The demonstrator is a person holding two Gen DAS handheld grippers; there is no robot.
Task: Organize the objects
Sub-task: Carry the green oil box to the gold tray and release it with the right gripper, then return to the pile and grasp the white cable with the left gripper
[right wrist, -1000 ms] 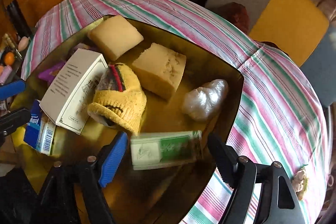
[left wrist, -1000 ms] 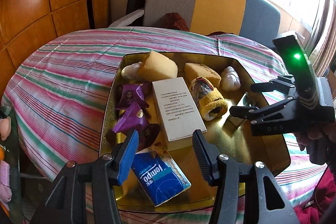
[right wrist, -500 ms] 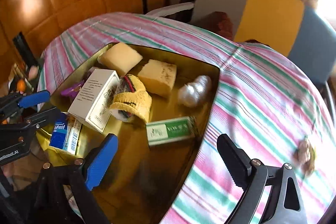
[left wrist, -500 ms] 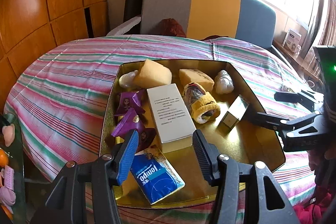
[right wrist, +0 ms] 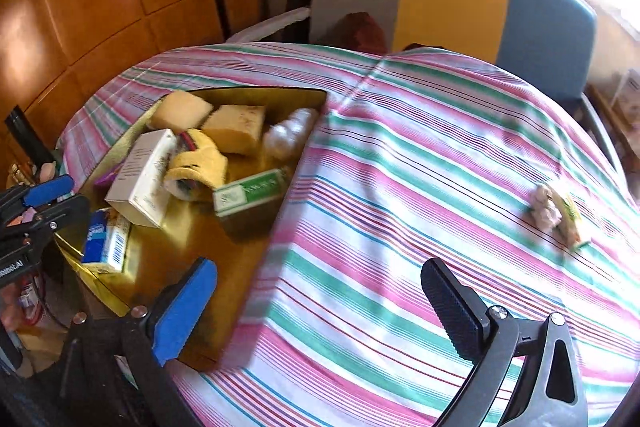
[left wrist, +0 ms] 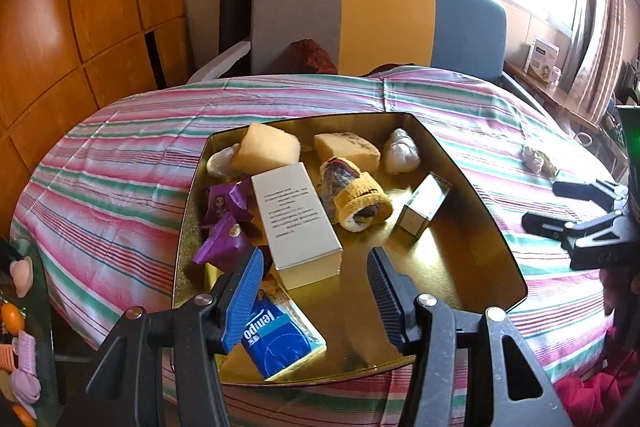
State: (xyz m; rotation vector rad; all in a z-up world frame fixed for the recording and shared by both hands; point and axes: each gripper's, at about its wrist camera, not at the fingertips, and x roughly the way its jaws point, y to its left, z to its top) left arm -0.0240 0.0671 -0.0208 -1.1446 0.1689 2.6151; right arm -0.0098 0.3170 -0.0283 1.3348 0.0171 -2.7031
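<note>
Last stray: crumpled wrapper wad [right wrist: 554,213] out on the striped worktop [right wrist: 400,187], well apart from the gold tray [left wrist: 472,163].

My right gripper [right wrist: 320,311] is wide open, empty, aimed that way; left gripper [left wrist: 316,287] also open and empty over the tray. I judge the wad light, soft, crushable. I'd pinch across its bulky middle, not the loose green-yellow flap.

The blue tissue pack [left wrist: 282,337] in the gold tray [left wrist: 496,239] reads "Tempo", seen upside down.
</note>
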